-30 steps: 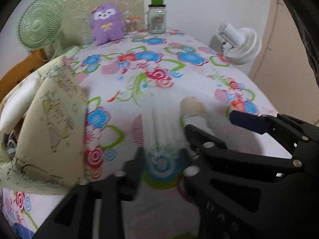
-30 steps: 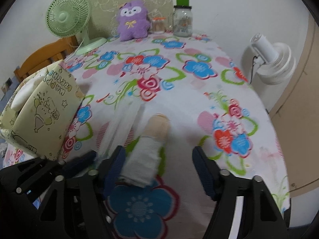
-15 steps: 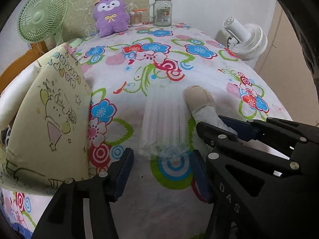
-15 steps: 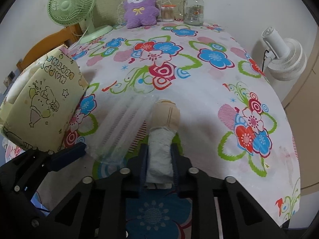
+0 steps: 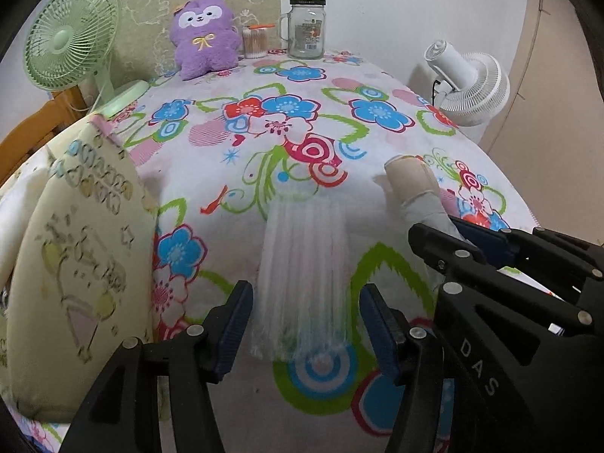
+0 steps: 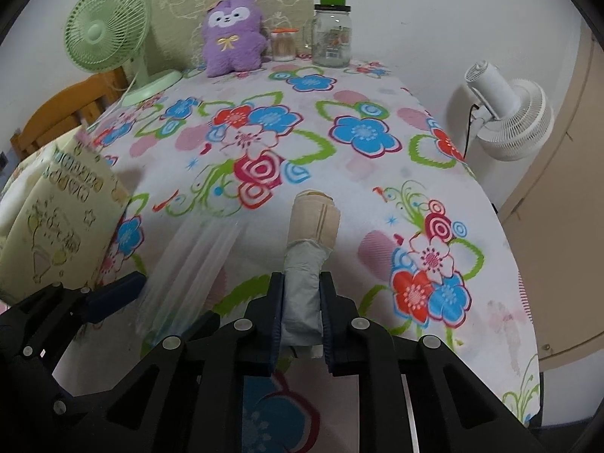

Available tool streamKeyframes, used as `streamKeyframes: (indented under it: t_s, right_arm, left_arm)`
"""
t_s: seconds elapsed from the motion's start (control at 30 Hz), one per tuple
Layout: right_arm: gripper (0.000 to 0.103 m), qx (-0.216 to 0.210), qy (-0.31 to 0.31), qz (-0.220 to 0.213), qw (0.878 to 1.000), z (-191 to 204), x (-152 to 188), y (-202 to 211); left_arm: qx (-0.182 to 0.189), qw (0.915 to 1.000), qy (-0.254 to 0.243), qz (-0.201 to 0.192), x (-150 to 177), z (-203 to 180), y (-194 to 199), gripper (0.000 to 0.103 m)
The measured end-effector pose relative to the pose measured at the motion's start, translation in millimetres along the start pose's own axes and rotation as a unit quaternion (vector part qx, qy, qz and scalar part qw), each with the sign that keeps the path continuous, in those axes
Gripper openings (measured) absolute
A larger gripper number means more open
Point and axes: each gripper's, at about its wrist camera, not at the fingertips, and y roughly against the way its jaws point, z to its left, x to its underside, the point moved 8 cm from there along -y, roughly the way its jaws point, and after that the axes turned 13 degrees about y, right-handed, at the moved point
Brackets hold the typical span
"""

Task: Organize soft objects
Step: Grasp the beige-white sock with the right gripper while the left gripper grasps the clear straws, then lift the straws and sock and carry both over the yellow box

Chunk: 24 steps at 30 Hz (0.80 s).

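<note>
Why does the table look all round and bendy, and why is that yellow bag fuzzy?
Left wrist view: the fisheye lens bulges the flowered table, and the yellow bag sits close at the edge, so it blurs. Right wrist view: same bulge and black corners, and the clear plastic pack is faint.

Matt cloth roll [image 6: 307, 260], glossy plastic sleeve [image 5: 302, 275]

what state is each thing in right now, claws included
left claw: open, straddling the clear bag
clear bag: flat on the table, not gripped
right claw: shut on the rolled cloth
rolled cloth: lying on the table, near end pinched
jar: upright, lid on
green fan: upright
</note>
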Motion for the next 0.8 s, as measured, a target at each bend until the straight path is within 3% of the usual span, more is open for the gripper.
streamKeyframes:
  t_s: [0.13, 0.3, 0.8]
  right_arm:
    - [0.02, 0.002, -0.002, 0.005, 1.0, -3.8, -2.1, -5.1]
    - [0.02, -0.004, -0.008, 0.009, 1.0, -4.5, -3.6, -10.5]
    - [0.02, -0.002, -0.006, 0.0, 1.0, 4.2, -0.9, 5.0]
  left_arm:
    - [0.008, 0.9999, -0.002, 0.013, -4.1, -3.6, -8.8, 0.043]
    - [0.008, 1.0, -0.005, 0.0, -8.9, -4.6, -10.0, 0.026]
    - [0.02, 0.9997, -0.006, -0.015, -2.1, -8.7, 7.8, 0.023]
